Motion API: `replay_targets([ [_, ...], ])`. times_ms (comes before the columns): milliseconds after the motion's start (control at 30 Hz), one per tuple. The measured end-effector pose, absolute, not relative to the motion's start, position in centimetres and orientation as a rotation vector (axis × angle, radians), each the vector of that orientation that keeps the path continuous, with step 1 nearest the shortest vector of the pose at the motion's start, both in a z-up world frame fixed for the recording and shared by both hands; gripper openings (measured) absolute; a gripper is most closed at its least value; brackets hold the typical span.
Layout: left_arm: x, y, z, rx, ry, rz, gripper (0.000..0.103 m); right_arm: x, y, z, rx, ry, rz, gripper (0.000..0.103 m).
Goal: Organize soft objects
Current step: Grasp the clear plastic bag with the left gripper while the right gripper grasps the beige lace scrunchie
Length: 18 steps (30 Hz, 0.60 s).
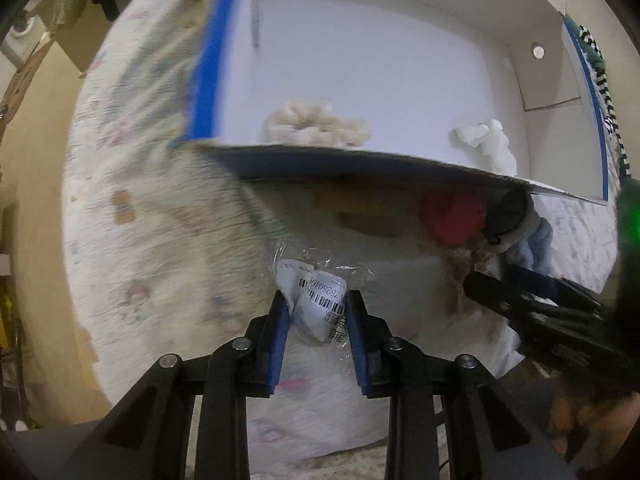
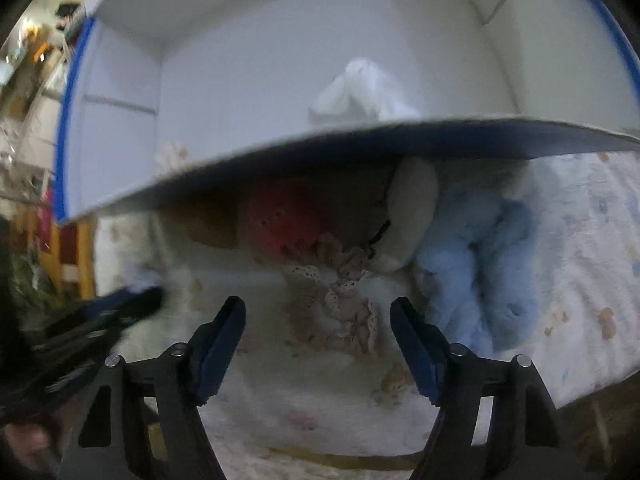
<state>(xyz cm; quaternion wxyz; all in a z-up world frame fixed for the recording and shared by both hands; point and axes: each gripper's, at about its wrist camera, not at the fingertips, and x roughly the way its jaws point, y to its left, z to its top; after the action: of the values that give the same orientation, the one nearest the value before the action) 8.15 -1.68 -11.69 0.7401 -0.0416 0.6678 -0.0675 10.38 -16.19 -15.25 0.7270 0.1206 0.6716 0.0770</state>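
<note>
My left gripper [image 1: 318,304] is shut on a clear plastic bag with a barcode label [image 1: 320,292], held over a white patterned blanket [image 1: 152,208]. My right gripper [image 2: 318,316] is open and empty, just in front of a beige spotted frilly cloth [image 2: 344,300]. Beside the cloth lie a light blue plush [image 2: 480,264], a cream plush piece [image 2: 412,212] and a red plush [image 2: 280,220], all partly under the flap of a white box with blue edges [image 2: 320,148]. Inside the box sit a white plush [image 2: 360,92] and a cream fluffy toy [image 1: 312,124].
The box flap [image 1: 360,160] overhangs the toys on the blanket. The right gripper shows at the right of the left wrist view [image 1: 540,300]; the left gripper shows at the left of the right wrist view [image 2: 100,312]. Cluttered room furniture stands at the far left [image 2: 32,100].
</note>
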Motion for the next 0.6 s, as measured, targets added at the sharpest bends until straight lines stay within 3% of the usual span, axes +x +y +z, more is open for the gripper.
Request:
replay_targets([
  [133,7.3,0.2,-11.1,-0.106,1.448,-0.125,0.026,10.7,-14.5,-17.0,0.144,1.532,0.16,0.078],
  [200,7.1,1.0,-11.0,-0.107,1.444,-0.112,0.026,10.6,-13.6,-17.6,0.073,1.538,0.153,0.053],
  [233,6.9,2.2,-11.4,-0.108,1.44,-0.103,0.026,10.6,-13.2,-17.7,0.04,1.536,0.149,0.048],
  [300,6.9,3.0,-11.1,-0.113,1.437,-0.098,0.026,10.5,-12.9,-17.5,0.007,1.515,0.146,0.027],
  [600,6.7,2.4,-10.5,-0.1,1.409,-0.076,0.026,8.4,-13.1,-14.7,0.087,1.483,0.227,0.021],
])
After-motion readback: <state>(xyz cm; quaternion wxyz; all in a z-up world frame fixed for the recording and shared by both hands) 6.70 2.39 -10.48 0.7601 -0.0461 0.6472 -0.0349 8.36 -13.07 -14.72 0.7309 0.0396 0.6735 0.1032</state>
